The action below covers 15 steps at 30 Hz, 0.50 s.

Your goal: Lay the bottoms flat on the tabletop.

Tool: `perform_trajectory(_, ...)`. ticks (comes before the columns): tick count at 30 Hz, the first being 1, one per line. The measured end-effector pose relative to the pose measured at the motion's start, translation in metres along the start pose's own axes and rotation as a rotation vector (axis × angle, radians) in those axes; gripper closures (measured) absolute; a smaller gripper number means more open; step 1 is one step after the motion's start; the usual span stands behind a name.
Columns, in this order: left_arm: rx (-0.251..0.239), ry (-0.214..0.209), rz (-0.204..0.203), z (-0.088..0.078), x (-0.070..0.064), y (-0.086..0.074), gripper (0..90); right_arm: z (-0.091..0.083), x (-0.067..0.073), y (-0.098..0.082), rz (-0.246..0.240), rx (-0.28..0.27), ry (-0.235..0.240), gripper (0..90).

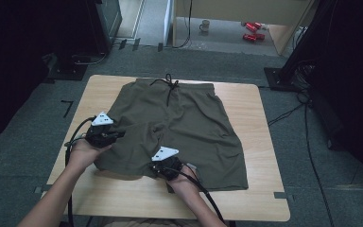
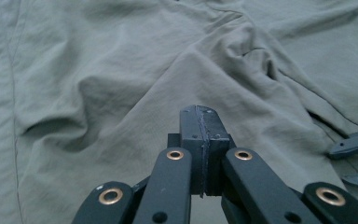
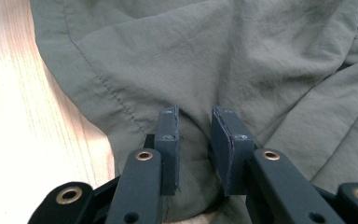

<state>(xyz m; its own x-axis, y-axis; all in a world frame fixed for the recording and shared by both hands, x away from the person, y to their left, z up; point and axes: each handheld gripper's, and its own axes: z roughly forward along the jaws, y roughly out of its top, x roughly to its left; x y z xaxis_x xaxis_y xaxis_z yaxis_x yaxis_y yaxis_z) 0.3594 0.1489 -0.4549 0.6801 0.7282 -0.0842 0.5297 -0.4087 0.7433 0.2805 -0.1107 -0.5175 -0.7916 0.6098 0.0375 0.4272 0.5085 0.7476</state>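
On a wooden table (image 1: 260, 123), olive shorts (image 1: 189, 127) are lying spread. The left gripper (image 2: 200, 140) is sitting closed; the right gripper (image 3: 196, 149), narrowly parted, is straddling a hem fold, likely needing to pinch next.

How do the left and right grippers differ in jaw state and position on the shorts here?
The left gripper has its jaws pressed together; the right gripper shows a gap with fabric bunched in it. The left sits at the outer edge of a leg of the shorts, the right near the hem. Both rest over the fabric.
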Motion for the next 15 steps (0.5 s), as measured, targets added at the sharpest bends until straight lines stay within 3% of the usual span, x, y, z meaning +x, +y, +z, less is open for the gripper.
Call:
perform_trajectory(10, -0.030, 0.072, -0.081, -0.043, 0.025, -0.042, 79.7, 0.000, 0.000, -0.001, 0.017, -0.011, -0.002, 73.3)
perform_trajectory(15, -0.005, 0.077, -0.103, -0.046, 0.028, -0.061, 75.9, 0.000, -0.001, -0.002, 0.012, -0.019, 0.001, 74.2)
